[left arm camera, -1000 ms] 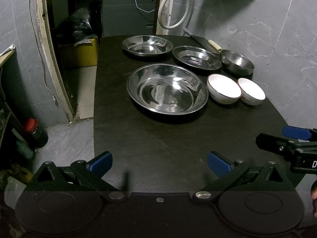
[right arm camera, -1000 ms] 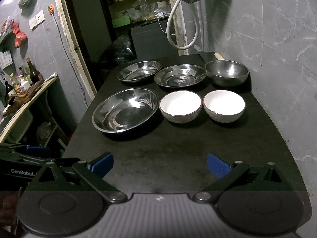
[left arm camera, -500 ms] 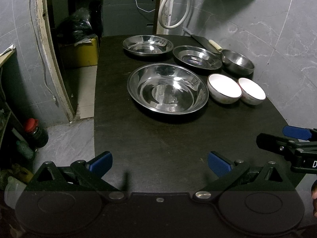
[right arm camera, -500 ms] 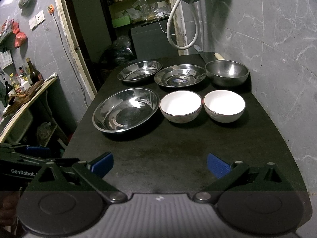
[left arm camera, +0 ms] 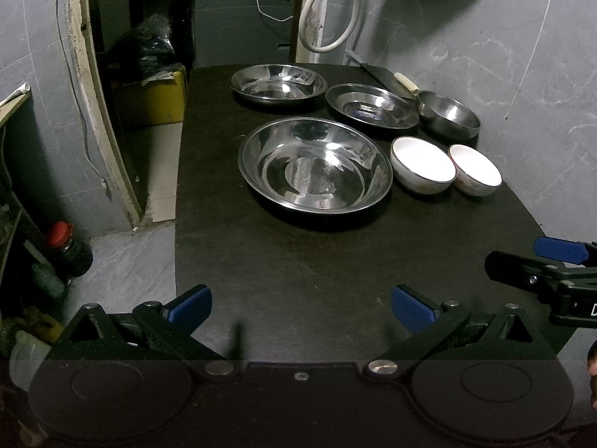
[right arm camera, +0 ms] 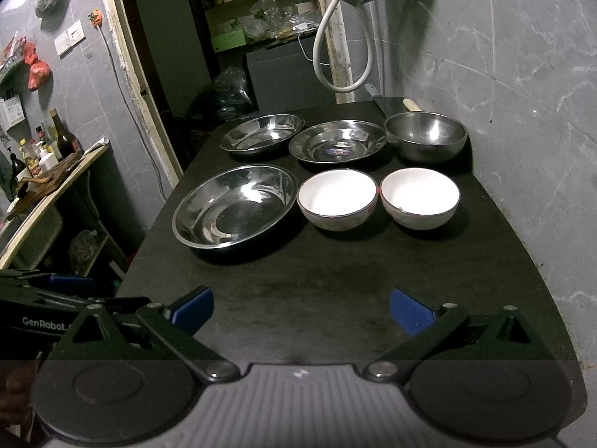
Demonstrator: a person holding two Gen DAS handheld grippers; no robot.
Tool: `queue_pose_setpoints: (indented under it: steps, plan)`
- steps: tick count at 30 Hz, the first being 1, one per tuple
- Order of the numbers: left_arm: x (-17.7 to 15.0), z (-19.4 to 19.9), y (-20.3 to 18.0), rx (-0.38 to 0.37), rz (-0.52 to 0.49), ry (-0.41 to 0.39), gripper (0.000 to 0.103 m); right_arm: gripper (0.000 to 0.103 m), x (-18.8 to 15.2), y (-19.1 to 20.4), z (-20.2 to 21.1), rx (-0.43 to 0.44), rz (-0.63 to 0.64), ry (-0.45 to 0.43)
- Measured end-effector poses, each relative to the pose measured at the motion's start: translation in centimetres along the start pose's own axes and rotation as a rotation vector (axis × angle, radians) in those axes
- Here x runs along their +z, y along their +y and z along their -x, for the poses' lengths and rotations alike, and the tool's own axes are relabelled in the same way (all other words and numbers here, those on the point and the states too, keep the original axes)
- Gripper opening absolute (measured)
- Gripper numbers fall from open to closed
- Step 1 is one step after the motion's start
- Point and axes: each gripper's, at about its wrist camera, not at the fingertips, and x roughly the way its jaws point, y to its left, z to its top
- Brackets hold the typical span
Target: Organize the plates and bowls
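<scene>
Plates and bowls sit spread over the far half of my dark bench (left arm camera: pixel 298 280). The large steel basin (left arm camera: pixel 315 170) lies nearest me on the left. To its right stand two white bowls (right arm camera: pixel 336 199) (right arm camera: pixel 419 198) side by side, their rims almost touching. Behind them runs a back row: a steel plate (left arm camera: pixel 278 84) on the left, a shallower steel plate (left arm camera: pixel 371 110) with a sticker at its centre in the middle, and a small steel bowl (left arm camera: pixel 447 118) at the right, close to the wall. A cleaver (left arm camera: pixel 388 76) with a pale handle lies just behind that small bowl.

My left hand-held gripper (left arm camera: pixel 300 308) hangs over the near, bare part of the bench with its blue-tipped fingers spread wide and nothing between them. My right hand-held gripper (right arm camera: pixel 301 310) is just beside it, likewise spread wide and holding nothing. Both are well apart from the dishes.
</scene>
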Motion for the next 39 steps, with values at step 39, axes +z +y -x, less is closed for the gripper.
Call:
queue_pose_setpoints:
  steps: [39]
  plan:
    - [27.4,-24.0,15.3,-0.108,-0.134,-0.061,0.102,0.093,16.5,6.4,-24.8,0.077,-0.204,-0.015]
